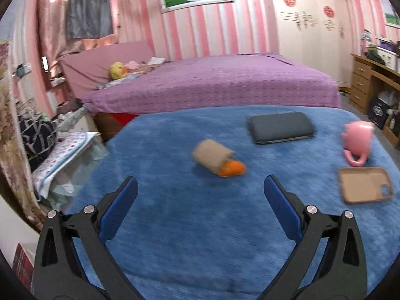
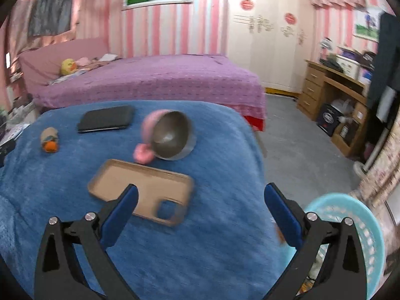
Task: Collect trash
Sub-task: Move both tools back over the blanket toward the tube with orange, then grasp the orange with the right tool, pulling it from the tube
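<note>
A cardboard tube with orange peel (image 1: 218, 161) lies on the blue blanket-covered table (image 1: 175, 212), just beyond my open, empty left gripper (image 1: 201, 187). It also shows far left in the right wrist view (image 2: 49, 140). My right gripper (image 2: 201, 195) is open and empty above the table's near right part, its left finger over a tan phone case (image 2: 141, 191). A light blue basket (image 2: 350, 237) stands low at the right beside the table, partly hidden by the right finger.
A dark case (image 1: 281, 127), a pink mug (image 1: 357, 140) lying on its side, and the phone case (image 1: 365, 185) lie on the table. A purple bed (image 1: 212, 82) stands behind. A wooden desk (image 2: 335, 95) and grey floor (image 2: 300, 137) are to the right.
</note>
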